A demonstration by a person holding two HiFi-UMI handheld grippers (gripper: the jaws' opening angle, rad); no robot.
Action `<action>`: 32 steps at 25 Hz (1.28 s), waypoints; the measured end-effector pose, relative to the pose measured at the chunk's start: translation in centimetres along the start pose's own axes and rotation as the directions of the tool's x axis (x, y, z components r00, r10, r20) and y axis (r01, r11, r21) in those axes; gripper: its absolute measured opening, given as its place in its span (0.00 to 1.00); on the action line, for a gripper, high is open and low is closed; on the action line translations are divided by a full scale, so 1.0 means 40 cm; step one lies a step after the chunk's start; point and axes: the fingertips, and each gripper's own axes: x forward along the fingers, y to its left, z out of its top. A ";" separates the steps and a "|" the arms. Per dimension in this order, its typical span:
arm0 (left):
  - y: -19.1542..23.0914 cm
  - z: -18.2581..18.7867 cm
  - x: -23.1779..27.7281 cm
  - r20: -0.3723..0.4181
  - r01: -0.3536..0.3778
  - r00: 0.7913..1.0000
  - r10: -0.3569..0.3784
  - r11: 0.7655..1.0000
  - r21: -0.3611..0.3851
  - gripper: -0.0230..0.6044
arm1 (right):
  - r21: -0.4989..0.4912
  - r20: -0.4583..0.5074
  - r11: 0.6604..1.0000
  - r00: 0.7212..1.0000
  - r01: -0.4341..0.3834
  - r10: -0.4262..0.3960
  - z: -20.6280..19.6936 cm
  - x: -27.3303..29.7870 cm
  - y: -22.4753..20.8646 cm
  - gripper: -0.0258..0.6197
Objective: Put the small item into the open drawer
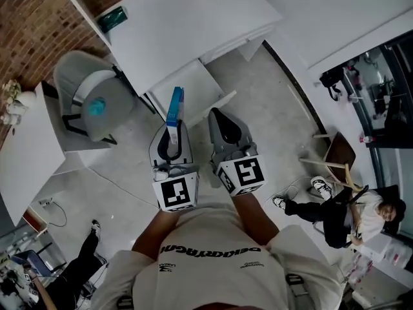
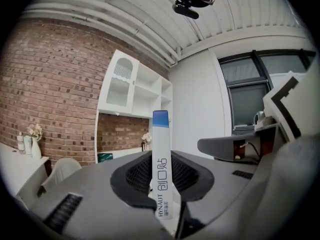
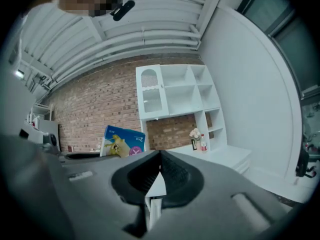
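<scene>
My left gripper (image 1: 173,139) is shut on a slim white box with a blue top (image 1: 175,108), which stands upright between the jaws and points away from me. In the left gripper view the box (image 2: 162,164) shows printed lettering and fills the gap of that gripper (image 2: 163,186). My right gripper (image 1: 218,118) hangs beside it, shut with nothing in it; its jaws (image 3: 159,160) meet at the tips. The box's broad blue side (image 3: 122,141) shows at the left of the right gripper view. Just beyond both grippers a white open drawer (image 1: 193,82) sticks out of the white desk (image 1: 187,24).
A grey chair (image 1: 90,102) stands left of the drawer, a white table (image 1: 26,150) further left. A green item (image 1: 113,19) lies on the desk. A person (image 1: 352,212) sits on the floor at the right by a wooden chair (image 1: 335,154). A white shelf unit (image 2: 135,89) stands against the brick wall.
</scene>
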 end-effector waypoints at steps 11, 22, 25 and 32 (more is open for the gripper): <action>0.100 -0.108 0.189 -0.117 0.073 0.990 -0.073 0.997 -0.005 0.15 | 0.023 -0.094 0.994 0.990 0.104 -0.101 -0.092 0.176 -0.069 0.04; 0.118 -0.299 0.339 -0.237 0.065 0.970 -0.059 0.998 0.017 0.15 | 0.047 -0.189 0.994 0.978 0.097 -0.087 -0.243 0.289 -0.184 0.04; 0.124 -0.346 0.371 -0.269 0.065 0.962 -0.055 0.998 0.027 0.15 | 0.051 -0.224 0.994 0.971 0.093 -0.079 -0.296 0.308 -0.209 0.04; 0.163 -0.465 0.437 -0.341 0.024 0.940 -0.022 1.000 0.002 0.15 | 0.075 -0.284 0.993 0.957 0.087 -0.063 -0.412 0.350 -0.247 0.04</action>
